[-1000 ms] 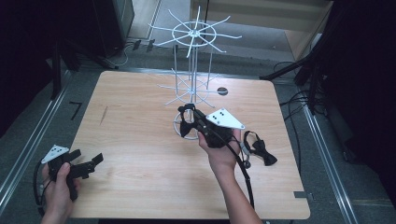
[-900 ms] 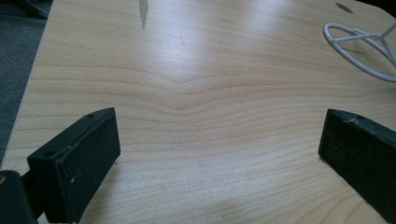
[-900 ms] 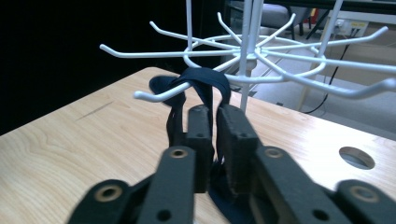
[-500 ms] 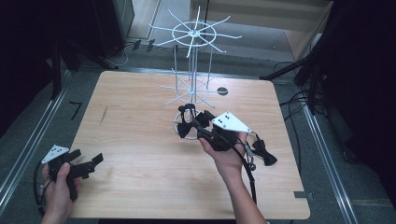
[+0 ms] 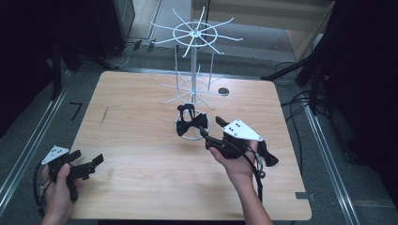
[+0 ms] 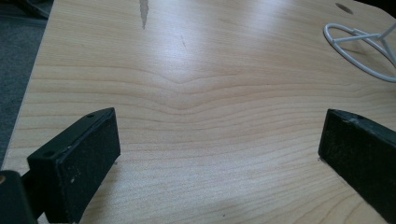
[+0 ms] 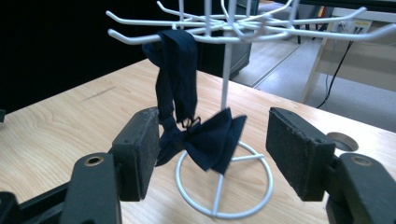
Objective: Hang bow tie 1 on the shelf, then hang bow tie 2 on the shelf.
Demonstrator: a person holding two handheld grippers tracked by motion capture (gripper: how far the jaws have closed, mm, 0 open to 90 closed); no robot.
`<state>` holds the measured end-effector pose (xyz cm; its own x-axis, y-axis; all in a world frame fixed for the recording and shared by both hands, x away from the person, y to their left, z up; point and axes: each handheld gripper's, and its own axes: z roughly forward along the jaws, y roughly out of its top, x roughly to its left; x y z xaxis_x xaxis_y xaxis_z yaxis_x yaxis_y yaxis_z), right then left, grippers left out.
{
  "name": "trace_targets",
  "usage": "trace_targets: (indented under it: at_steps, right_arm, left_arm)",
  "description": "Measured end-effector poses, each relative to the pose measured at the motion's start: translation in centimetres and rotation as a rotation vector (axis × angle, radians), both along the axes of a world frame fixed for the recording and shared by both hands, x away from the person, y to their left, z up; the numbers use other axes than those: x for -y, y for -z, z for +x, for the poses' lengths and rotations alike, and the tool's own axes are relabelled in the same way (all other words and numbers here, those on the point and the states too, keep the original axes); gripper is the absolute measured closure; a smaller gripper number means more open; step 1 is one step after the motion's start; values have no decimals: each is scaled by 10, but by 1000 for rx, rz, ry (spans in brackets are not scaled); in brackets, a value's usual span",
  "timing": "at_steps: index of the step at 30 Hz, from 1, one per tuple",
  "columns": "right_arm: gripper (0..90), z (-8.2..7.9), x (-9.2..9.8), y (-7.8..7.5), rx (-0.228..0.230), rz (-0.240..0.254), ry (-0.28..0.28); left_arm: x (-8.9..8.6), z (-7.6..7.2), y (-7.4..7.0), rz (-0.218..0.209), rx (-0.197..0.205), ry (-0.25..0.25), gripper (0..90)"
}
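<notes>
A dark navy bow tie (image 5: 192, 123) hangs by its strap from a lower hook of the white wire rack (image 5: 195, 35). It dangles just above the rack's base ring (image 7: 224, 186). My right gripper (image 5: 213, 131) sits just right of the bow tie (image 7: 205, 140) and points at it. Its jaws have just been opening and now stand open. The bow hangs just beyond them, one wing close to the left pad (image 7: 140, 149), and neither pad presses on it. My left gripper (image 5: 88, 157) rests open near the table's front left corner, with only bare wood between its jaws (image 6: 219, 149).
A second dark bow tie (image 5: 266, 155) lies on the table just right of my right hand. The rack's upper tier of hooks spreads wide above the table's back middle. A round hole (image 5: 224, 91) sits in the tabletop behind the rack. Cables run along the floor at the right.
My right gripper has let go of the bow tie, which now hangs free on the hook. It has drawn back to the right and toward the near edge. The left gripper has not moved.
</notes>
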<state>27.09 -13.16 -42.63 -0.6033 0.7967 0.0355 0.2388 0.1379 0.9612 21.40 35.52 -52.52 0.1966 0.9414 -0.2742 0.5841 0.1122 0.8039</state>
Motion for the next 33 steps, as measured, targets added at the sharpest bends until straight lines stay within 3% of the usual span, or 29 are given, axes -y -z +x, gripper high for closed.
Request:
trace_targets:
  at_steps: [16, 22, 23, 33]
  right_arm:
    - [362, -8, 57, 16, -21, 18, 93]
    - [377, -11, 82, 28, -45, 36, 161]
    - [381, -10, 91, 32, -69, 35, 195]
    - [390, -7, 125, 44, -128, 55, 301]
  left_arm:
    - [0, 0, 0, -1, -3, -1, 0]
    - [0, 0, 0, 1, -4, -2, 0]
    - [0, 0, 0, 1, -4, -3, 0]
    - [0, 0, 0, 3, -4, 1, 0]
